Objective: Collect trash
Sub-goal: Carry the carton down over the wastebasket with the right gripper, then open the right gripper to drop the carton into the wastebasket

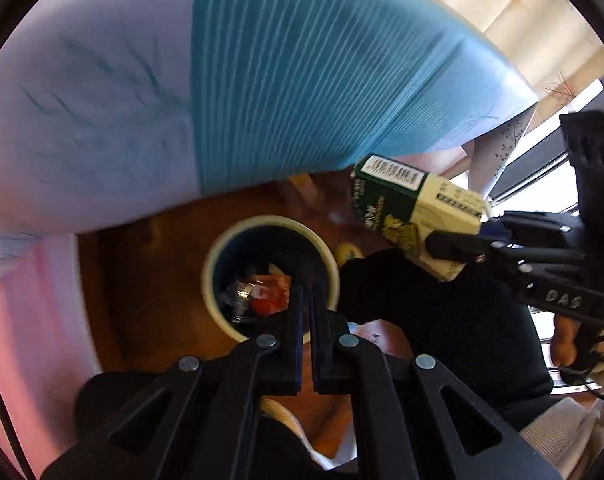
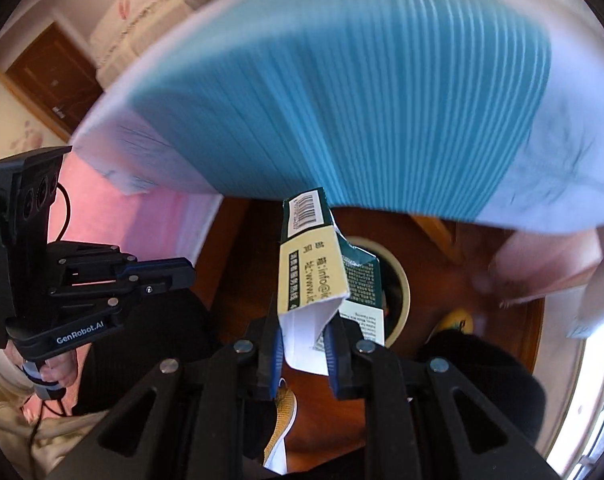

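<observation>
Nearest the right tool (image 2: 302, 354), its blue pads are pinching the torn white end of a green and cream carton (image 2: 321, 268), which is sticking out ahead of the fingers, tilted, barcode end farthest away. The jaws are standing only a little apart, the width of the flattened flap. The left tool (image 1: 306, 312) is closed, its fingers meeting with nothing between them.

The carton is looking empty and crumpled, so it is probably light and soft, giving way under pressure; thin card can slip or tear at the ripped edge. A grip further along the folded body, where the layers double, would likely be firmer than the flap.

Beyond and below both tools, a round cream-rimmed bin (image 1: 222, 248) is sitting on the brown floor (image 1: 142, 280). Only the left view is looking down into it, showing a red wrapper (image 1: 268, 296) and foil scraps inside; in the right view the carton is covering most of the opening. Farthest off, a blue striped bedspread (image 2: 341, 100) is filling the upper part of both views.
</observation>
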### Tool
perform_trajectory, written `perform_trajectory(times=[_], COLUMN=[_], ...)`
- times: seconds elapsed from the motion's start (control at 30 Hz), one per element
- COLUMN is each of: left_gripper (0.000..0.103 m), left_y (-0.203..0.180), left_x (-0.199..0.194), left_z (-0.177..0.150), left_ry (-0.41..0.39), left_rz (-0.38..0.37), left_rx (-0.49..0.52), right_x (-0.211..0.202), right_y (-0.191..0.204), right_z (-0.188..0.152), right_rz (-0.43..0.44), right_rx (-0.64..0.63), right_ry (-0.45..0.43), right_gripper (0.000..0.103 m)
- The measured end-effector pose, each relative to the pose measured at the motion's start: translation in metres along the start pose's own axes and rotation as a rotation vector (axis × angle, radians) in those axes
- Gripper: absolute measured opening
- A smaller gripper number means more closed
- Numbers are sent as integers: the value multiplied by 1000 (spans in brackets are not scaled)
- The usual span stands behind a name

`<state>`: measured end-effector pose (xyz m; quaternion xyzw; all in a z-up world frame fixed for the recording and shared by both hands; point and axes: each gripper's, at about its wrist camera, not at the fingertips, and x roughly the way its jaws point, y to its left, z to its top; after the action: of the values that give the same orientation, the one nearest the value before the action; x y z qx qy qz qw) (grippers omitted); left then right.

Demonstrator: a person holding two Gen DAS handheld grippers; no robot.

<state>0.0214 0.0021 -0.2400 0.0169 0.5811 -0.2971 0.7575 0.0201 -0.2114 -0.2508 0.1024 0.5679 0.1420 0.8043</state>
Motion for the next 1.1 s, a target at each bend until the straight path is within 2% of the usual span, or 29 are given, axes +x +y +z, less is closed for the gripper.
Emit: perform_trajectory(times=[0.23, 0.47, 0.67, 0.77, 0.87, 0.93, 1.0, 1.07, 1.1], left_gripper=[1, 1, 3, 12, 32, 53, 66, 75, 76], left_y=[32, 50, 47, 44, 47, 51, 54, 55, 55], left_x=[58, 82, 88, 85, 86, 85, 84, 81, 79], left_z=[-11, -18, -14, -12, -12, -13, -13, -14, -14], left_ry=[58, 73, 83, 74, 77, 75, 65, 51, 43], left_rz=[-73, -144, -76, -1, 65, 100, 129, 153, 162], left_rx=[-141, -255, -236, -220, -233, -250, -255, -258, -258], right_x=[56, 88, 104, 108, 111, 111, 111, 112, 112], right_y=[-24, -35, -34, -36, -37, -35, -32, -29, -29], right_z=[-9, -17, -18, -15, -11, -9, -6, -6, -6], right_rz=[-24, 8, 14, 13, 12, 16, 24, 27, 29], right_rx=[76, 140, 155, 161, 164, 158, 148, 146, 143], right_ry=[71, 126, 145, 137, 131, 115, 96, 88, 86], right_gripper=[17, 17, 17, 19, 22, 29, 52, 64, 64])
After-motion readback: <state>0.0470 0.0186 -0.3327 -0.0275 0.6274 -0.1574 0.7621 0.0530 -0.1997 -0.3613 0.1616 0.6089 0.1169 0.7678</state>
